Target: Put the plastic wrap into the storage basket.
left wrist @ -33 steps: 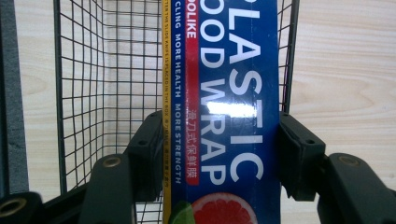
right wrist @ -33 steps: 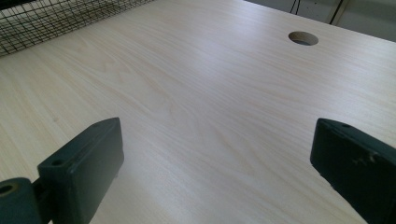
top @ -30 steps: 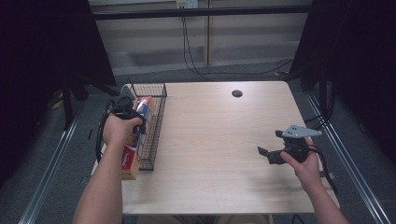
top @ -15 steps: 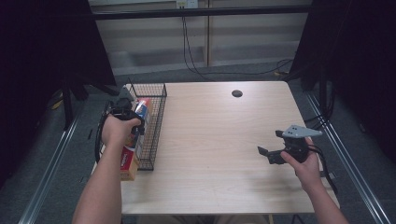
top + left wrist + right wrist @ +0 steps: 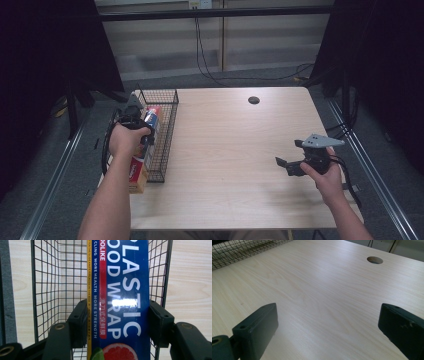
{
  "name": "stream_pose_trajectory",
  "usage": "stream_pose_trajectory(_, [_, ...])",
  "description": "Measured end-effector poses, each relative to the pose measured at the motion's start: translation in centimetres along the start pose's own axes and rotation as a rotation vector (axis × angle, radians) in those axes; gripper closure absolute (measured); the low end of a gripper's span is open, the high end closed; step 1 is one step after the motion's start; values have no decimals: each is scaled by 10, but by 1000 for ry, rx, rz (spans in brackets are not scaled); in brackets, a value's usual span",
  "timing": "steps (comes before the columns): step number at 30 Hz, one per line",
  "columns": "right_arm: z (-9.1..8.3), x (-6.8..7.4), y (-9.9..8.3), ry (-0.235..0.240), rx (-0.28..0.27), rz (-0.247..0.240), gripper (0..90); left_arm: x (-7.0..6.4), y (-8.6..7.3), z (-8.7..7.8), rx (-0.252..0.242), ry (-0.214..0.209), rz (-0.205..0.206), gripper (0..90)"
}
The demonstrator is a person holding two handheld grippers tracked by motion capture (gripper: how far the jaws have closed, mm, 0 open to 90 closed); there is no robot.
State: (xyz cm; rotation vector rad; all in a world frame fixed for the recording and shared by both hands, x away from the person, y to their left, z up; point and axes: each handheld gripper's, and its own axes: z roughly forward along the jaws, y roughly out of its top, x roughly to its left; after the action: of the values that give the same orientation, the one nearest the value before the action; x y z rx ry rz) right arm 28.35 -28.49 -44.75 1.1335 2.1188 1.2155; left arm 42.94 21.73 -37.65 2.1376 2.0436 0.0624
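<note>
Left gripper [image 5: 117, 322] is clamped on the plastic wrap box [image 5: 120, 297], holding it in the wire basket [image 5: 162, 135]. Right gripper [image 5: 328, 332] hangs open over the table [image 5: 324, 285]. Next is probably just letting go.

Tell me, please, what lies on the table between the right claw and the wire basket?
Nothing: in the high view, bare wooden table stretches from the right claw to the wire basket.
</note>
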Motion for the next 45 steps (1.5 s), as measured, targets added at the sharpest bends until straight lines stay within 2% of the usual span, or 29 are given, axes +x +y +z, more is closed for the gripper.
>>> stream_pose_trajectory(9, [0, 0, 0, 3, 1, 2, 25, 0, 2, 2, 13, 7, 9, 427])
stream_pose_trajectory(10, [0, 0, 0, 3, 0, 2, 25, -1, 2, 3, 7, 4, -1, 427])
stream_pose_trajectory(13, [0, 0, 0, 2, 0, -2, 25, -1, 4, 4, 10, 12, 7, 427])
stream_pose_trajectory(19, [1, 0, 0, 2, -1, -3, 25, -2, 6, 7, 13, 10, -4, 426])
stream_pose_trajectory(22, [1, 1, 0, 4, 3, 0, 25, -1, 8, 9, 20, 11, 6, 425])
stream_pose_trajectory(23, [1, 1, 0, 4, 3, 0, 25, -3, 9, 10, 17, 17, -5, 425])
stream_pose_trajectory(25, [1, 0, 0, 4, -1, -5, 25, -2, 10, 12, 21, 11, 1, 425])
stream_pose_trajectory(31, [1, 0, 0, 10, 2, -1, 25, -3, 11, 13, 28, 13, -14, 423])
stream_pose_trajectory(45, [1, 0, 0, 6, 0, -4, 25, -3, 8, 15, -6, 24, 2, 406])
